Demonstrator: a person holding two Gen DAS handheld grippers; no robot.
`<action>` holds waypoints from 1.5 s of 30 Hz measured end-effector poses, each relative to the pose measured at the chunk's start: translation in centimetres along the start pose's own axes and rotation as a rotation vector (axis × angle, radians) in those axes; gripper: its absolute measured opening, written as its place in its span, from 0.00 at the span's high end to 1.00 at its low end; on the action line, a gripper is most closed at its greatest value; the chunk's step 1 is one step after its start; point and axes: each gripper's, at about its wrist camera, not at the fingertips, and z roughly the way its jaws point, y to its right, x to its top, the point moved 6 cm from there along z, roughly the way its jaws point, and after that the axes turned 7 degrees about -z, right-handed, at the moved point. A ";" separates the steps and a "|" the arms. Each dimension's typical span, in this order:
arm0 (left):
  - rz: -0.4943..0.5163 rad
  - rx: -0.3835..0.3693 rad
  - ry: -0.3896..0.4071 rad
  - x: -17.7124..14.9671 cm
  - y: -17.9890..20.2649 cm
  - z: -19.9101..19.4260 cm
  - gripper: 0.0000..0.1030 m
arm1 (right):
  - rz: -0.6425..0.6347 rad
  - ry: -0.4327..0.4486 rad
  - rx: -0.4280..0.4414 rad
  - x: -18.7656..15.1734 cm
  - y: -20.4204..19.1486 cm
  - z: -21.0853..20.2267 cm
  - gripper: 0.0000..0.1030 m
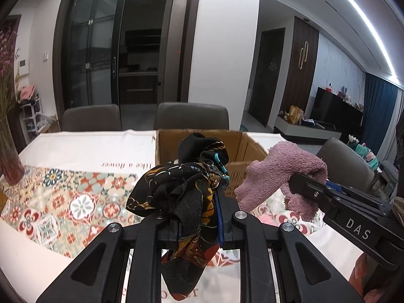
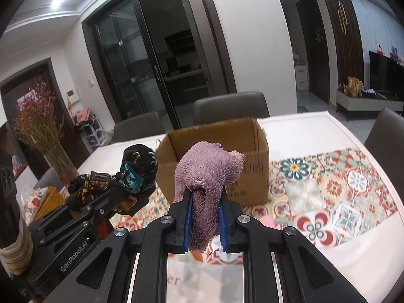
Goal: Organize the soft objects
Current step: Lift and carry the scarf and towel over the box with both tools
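My left gripper (image 1: 195, 194) is shut on a black patterned scarf (image 1: 186, 176) that bunches above the jaws and hangs down below them. In the right wrist view the same scarf (image 2: 131, 174) shows at the left, held in the left gripper (image 2: 121, 189). My right gripper (image 2: 204, 194) is shut on a fluffy mauve towel (image 2: 209, 166), which flops forward over its fingertips. From the left wrist view that towel (image 1: 280, 174) hangs at the right in the right gripper (image 1: 300, 179). Both cloths are held above the table, just in front of an open cardboard box (image 2: 252, 136) (image 1: 242, 146).
The table wears a white cloth with a colourful tile-pattern runner (image 2: 341, 186) (image 1: 63, 194). A vase of dried flowers (image 2: 48, 136) (image 1: 7, 151) stands at its left end. Grey chairs (image 2: 231, 106) (image 1: 192, 113) line the far side, and another (image 1: 346, 156) the right.
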 end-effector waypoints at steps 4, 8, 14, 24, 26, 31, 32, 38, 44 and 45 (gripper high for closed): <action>-0.008 -0.033 0.017 1.6 0.3 -0.2 0.81 | -0.016 0.043 -0.002 1.5 -0.1 -0.3 0.82; 0.009 -0.033 0.055 3.3 0.8 -0.5 0.81 | -0.027 0.082 -0.002 3.3 -0.2 -0.6 0.82; 0.057 -0.025 0.092 5.7 1.5 -0.2 0.81 | -0.048 0.118 -0.008 5.2 0.2 -0.3 0.82; 0.135 -0.034 0.120 9.5 2.6 2.1 0.81 | -0.065 0.137 -0.012 8.7 1.2 1.2 0.82; 0.137 -0.037 0.112 10.0 2.7 2.7 0.81 | -0.074 0.134 -0.012 9.4 1.2 1.6 0.82; 0.143 -0.060 0.082 11.0 3.0 4.9 0.81 | -0.111 0.118 -0.019 10.6 1.4 2.6 0.82; 0.143 -0.063 0.078 11.1 3.1 5.3 0.80 | -0.117 0.113 -0.021 10.8 1.3 2.8 0.82; 0.150 -0.097 0.056 11.6 3.2 7.4 0.80 | -0.142 0.084 -0.031 12.2 1.9 4.5 0.82; 0.116 -0.157 0.024 12.5 3.3 10.5 0.80 | -0.148 0.030 -0.036 12.3 2.8 6.8 0.82; 0.108 -0.165 0.017 12.5 3.3 11.0 0.80 | -0.150 0.025 -0.040 12.4 2.9 7.1 0.82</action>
